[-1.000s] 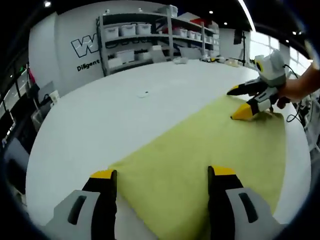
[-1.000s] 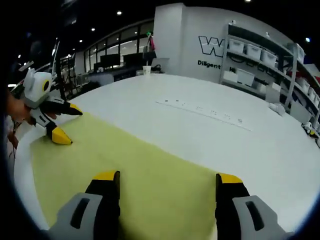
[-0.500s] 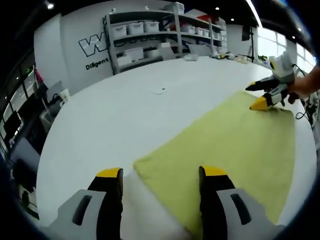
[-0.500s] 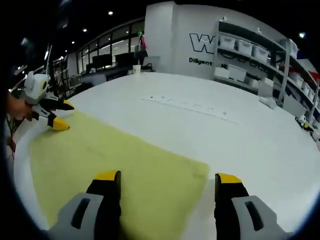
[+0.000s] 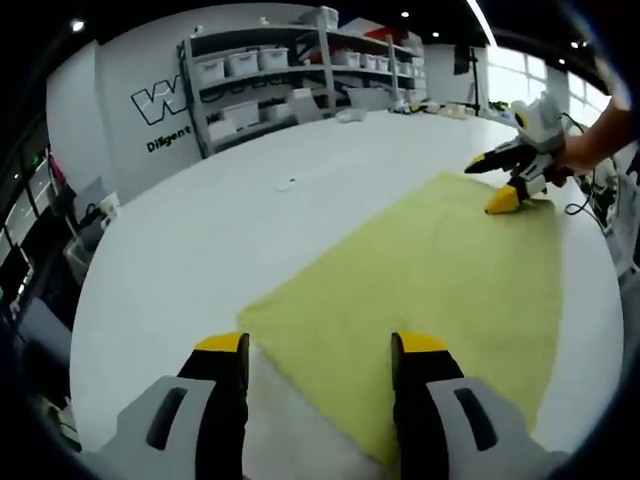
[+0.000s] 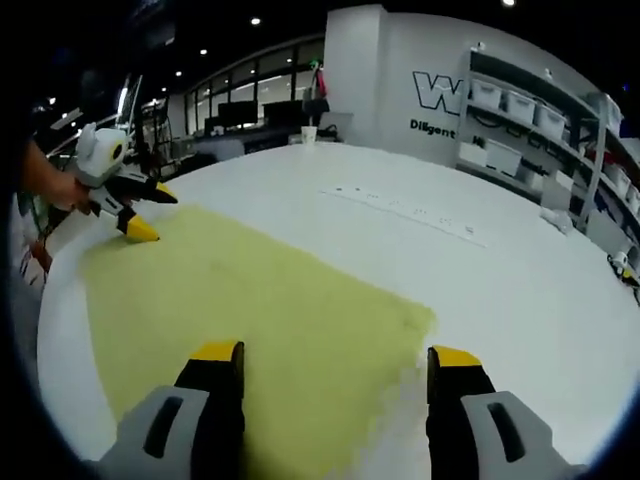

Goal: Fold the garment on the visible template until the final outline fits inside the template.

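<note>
A yellow-green garment [image 5: 430,260] lies flat on the white round table [image 5: 230,220]. In the left gripper view my left gripper [image 5: 320,345] is open just above the cloth's near corner, with nothing between its jaws. My right gripper [image 5: 482,187] shows at the far corner, open, its lower yellow tip down on the cloth. In the right gripper view my right gripper [image 6: 336,353] hangs open over the garment [image 6: 250,290] near its right corner. The left gripper [image 6: 155,215], held by a hand, is open at the far left corner.
A faint row of small marks [image 6: 405,205] runs across the bare table [image 6: 520,290] beyond the cloth. Shelves with white bins [image 5: 290,80] stand along the back wall. The table's rim curves close on the cloth's outer side.
Both cameras have drawn back a little, so each near corner of the cloth now shows ahead of the jaws. The garment lies flat as before. Both grippers stay open.
</note>
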`<action>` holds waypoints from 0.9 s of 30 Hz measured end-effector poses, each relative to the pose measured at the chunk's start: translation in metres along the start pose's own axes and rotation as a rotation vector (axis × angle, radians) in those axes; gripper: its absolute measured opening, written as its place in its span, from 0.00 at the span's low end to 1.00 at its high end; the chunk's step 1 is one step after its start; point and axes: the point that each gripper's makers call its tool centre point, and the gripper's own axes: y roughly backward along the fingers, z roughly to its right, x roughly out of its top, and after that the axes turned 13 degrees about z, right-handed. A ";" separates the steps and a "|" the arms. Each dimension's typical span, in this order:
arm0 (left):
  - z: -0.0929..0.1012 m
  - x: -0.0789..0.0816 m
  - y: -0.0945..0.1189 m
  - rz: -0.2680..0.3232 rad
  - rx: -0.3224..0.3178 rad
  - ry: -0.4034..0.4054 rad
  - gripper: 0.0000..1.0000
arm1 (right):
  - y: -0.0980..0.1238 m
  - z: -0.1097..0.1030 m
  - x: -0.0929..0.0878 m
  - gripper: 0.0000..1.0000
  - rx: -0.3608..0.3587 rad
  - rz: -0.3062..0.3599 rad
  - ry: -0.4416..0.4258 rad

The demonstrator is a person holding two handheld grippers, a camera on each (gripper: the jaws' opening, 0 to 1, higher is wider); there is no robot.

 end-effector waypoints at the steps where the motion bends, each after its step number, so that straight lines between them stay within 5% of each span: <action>1: 0.003 0.001 0.004 0.011 -0.011 0.015 0.54 | 0.004 0.004 -0.001 0.73 -0.010 -0.001 0.008; 14: 0.032 -0.015 0.031 0.047 -0.150 0.022 0.58 | 0.028 0.006 -0.015 0.76 0.009 -0.009 -0.011; 27: 0.039 -0.032 0.055 0.043 -0.137 0.021 0.58 | 0.055 -0.015 -0.027 0.80 0.105 0.006 0.020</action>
